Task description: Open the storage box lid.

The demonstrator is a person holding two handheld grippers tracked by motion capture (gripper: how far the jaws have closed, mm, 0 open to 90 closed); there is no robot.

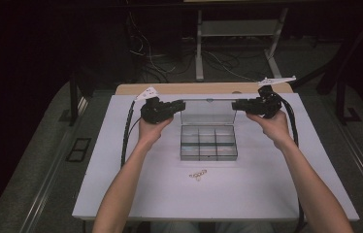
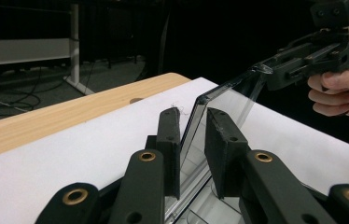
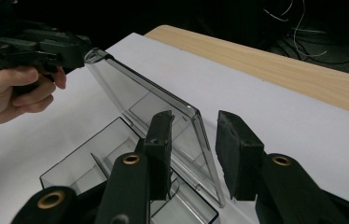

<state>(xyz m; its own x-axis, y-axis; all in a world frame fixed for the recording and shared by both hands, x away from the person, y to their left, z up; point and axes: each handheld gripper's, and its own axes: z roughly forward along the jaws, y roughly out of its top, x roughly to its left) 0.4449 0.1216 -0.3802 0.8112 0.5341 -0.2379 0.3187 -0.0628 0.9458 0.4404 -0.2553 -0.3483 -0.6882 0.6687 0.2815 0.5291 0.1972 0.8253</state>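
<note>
Black jaws of your left gripper stood narrow astride the near end of the lid, 1 pad on each face. I could not tell whether they truly pinched it or only bracketed it. Your right gripper sat wider: its jaws flanked the lid's other top corner with a plain gap on the outer side, so nothing was gripped there.

That lid belonged to the clear box at the middle of the white table. It stood raised, leaning back a little on its rear hinge, above 6 compartments, which looked empty.

I judged the box to be light, thin hard plastic: stiff enough to hold its shape, yet smooth and slippery under the pads, and likely to slide on the table if you pushed it sideways. The hinge looked like the weak spot, so twisting 1 corner against the other could have strained it. The top edge near both corners, where you were, seemed the soundest hold, with an even, gentle squeeze.

Nearer you, well apart from the box, lay a small chain.
</note>
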